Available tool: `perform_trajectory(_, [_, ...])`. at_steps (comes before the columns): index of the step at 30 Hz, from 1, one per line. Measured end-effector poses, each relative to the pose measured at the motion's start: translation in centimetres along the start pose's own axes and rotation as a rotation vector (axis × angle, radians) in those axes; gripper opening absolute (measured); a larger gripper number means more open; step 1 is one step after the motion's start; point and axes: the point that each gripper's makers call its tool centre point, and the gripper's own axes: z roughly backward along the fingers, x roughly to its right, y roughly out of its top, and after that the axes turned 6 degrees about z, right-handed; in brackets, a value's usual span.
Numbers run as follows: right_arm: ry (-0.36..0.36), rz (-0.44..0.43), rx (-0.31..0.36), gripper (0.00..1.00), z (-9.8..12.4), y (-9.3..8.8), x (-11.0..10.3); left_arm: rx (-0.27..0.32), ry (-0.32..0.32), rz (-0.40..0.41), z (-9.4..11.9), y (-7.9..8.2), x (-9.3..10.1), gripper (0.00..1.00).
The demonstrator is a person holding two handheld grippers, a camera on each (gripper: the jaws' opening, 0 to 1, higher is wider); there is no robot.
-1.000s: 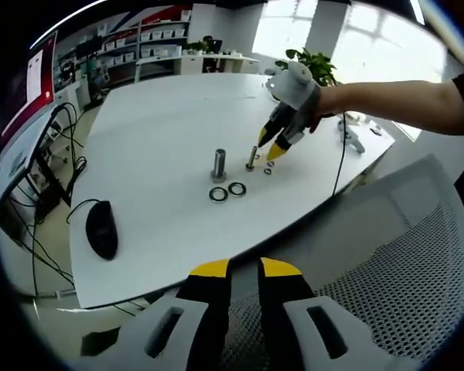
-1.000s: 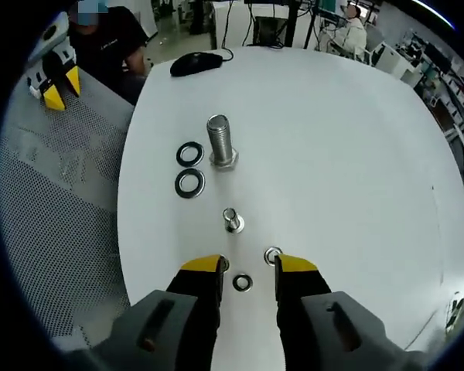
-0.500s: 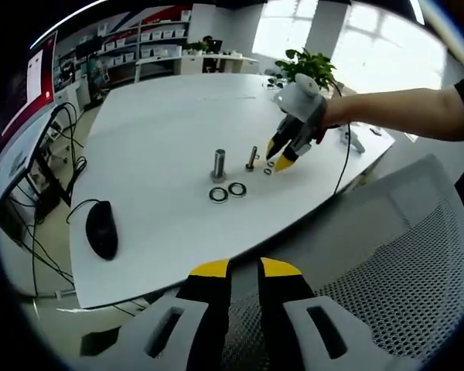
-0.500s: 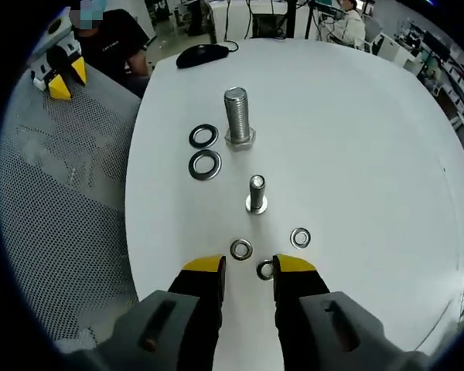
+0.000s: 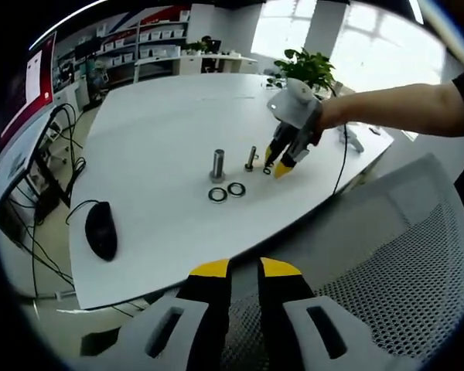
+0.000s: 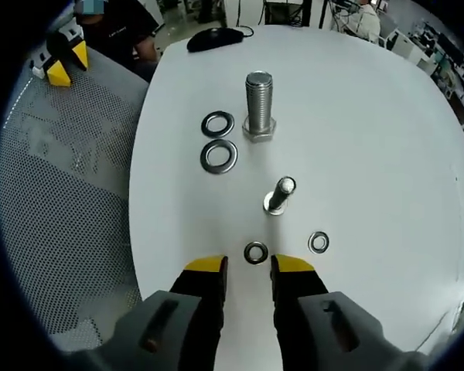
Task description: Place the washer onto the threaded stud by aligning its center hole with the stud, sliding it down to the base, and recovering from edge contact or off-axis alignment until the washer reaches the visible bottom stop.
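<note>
- A small washer [image 6: 256,253] lies flat on the white table [image 6: 356,124], just beyond the tips of the right gripper [image 6: 249,267] and in line with the gap between its jaws.
- A second small washer [image 6: 319,242] lies to the right of the first, a little apart from it.
- The small threaded stud [image 6: 279,194] stands head-down just beyond these two washers; nothing sits on its shank.
- Farther off stands a large bolt [image 6: 258,106], upright on its hexagonal head.
- Left of the large bolt lie two large washers: the nearer large washer [image 6: 219,156] and the farther large washer [image 6: 217,123], close together.
- The right gripper's jaws stand a narrow gap apart, holding nothing; in the left gripper view they point down at the table beside the stud [image 5: 250,159].
- The left gripper [image 5: 243,270] is held back from the table, over a mesh chair [image 5: 387,270]; its jaws are slightly apart and empty.
- In the left gripper view a computer mouse [image 5: 101,229] sits near the table's left edge, its cable trailing off the side.
- A potted plant [image 5: 312,66] stands at the far side of the table.
</note>
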Motion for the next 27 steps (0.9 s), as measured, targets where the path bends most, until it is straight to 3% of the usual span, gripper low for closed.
perform_trajectory(5, [-0.051,0.024,-0.039,0.21,-0.08,0.10,0.25,0.000,0.000,0.001,-0.03,-0.02,-0.02,0.11])
perform_trajectory(27, [-0.054,0.018,-0.118,0.16,-0.28,0.09,0.48,0.001,-0.002,0.004,-0.09,-0.03,-0.14,0.11])
